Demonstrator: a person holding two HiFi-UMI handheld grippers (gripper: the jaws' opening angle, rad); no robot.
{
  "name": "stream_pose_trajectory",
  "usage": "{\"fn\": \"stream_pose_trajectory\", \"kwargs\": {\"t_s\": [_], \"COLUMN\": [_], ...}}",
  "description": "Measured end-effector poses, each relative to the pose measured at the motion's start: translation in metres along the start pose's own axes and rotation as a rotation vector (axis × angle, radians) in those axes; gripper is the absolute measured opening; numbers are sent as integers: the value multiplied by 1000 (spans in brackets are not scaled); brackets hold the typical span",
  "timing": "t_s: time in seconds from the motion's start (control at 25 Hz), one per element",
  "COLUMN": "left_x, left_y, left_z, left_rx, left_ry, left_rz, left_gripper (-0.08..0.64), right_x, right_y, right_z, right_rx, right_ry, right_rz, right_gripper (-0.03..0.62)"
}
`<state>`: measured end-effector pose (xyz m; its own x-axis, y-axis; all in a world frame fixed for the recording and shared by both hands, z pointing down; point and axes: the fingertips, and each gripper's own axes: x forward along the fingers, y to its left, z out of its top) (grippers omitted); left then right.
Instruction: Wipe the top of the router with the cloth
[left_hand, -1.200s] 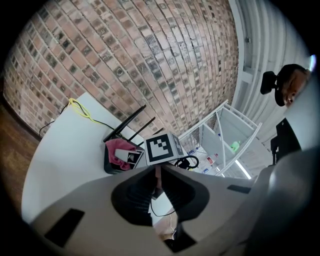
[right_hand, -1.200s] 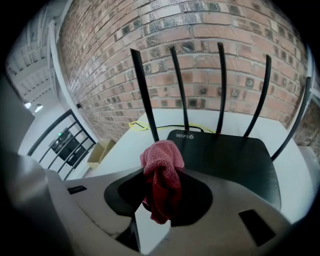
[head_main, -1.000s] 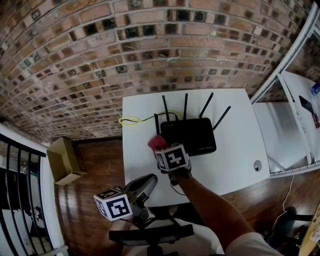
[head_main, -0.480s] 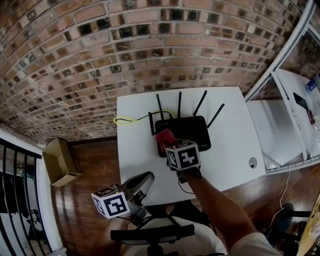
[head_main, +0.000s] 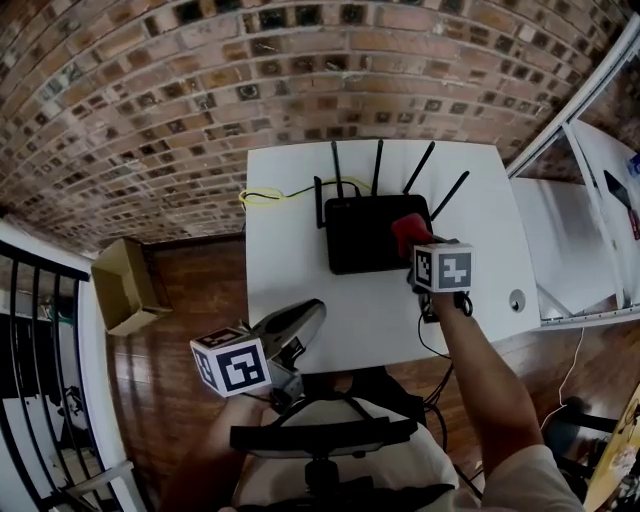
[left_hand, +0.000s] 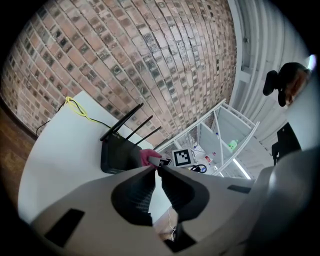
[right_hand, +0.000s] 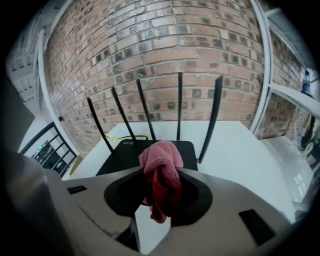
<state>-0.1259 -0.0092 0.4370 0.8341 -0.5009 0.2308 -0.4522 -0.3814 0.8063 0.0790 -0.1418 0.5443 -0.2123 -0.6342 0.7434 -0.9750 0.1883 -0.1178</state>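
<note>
Head view: red cloth (head_main: 409, 230) was clamped by the right gripper (head_main: 418, 248) at the router's (head_main: 370, 240) 3 o'clock edge; antennas (head_main: 378, 165) were raised at 12 o'clock; left gripper (head_main: 308, 312) was seen closed, empty.

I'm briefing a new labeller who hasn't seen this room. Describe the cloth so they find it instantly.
Start at the white table against the brick wall, where a black router sits. At the router's right side, the right claw is shut on a crumpled pinkish-red cloth. It is the only soft, red thing there; the cable nearby is thin and yellow.
</note>
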Motion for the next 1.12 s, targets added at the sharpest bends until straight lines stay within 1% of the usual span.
{"fn": "stream_pose_trajectory", "kwargs": {"t_s": [0.12, 0.24, 0.4, 0.48, 0.56, 0.68, 0.88, 1.0, 1.12], "left_x": [2, 3, 3, 3, 2, -1, -2, -4, -8], "left_y": [-4, -5, -5, -6, -6, -5, -7, -7, -6], "left_z": [-2, -7, -12, -13, -14, -13, -13, -14, -14], "left_rx": [7, 3, 7, 13, 12, 10, 5, 4, 0], "left_ry": [3, 14, 23, 29, 32, 31, 26, 28, 25], "left_rz": [-18, -19, -18, -16, -14, -5, -28, -31, -29], "left_gripper": [35, 35, 35, 35, 35, 35, 35, 35, 35], "right_x": [-5, -9, -7, -3, -1, 0, 1, 8, -2], "right_y": [-31, -53, -65, -68, -67, -60, -44, -32, -9], "right_z": [-9, -14, -31, -44, -52, -55, -59, -63, -54], "right_rx": [-1, 7, 9, 3, 2, -6, 1, 4, 11], "right_ry": [16, 24, 61, 92, 102, 97, 87, 69, 46], "right_rz": [-69, -116, -147, -159, -167, -167, -145, -112, -87], "right_gripper": [138, 138, 138, 138, 138, 138, 138, 138, 138]}}
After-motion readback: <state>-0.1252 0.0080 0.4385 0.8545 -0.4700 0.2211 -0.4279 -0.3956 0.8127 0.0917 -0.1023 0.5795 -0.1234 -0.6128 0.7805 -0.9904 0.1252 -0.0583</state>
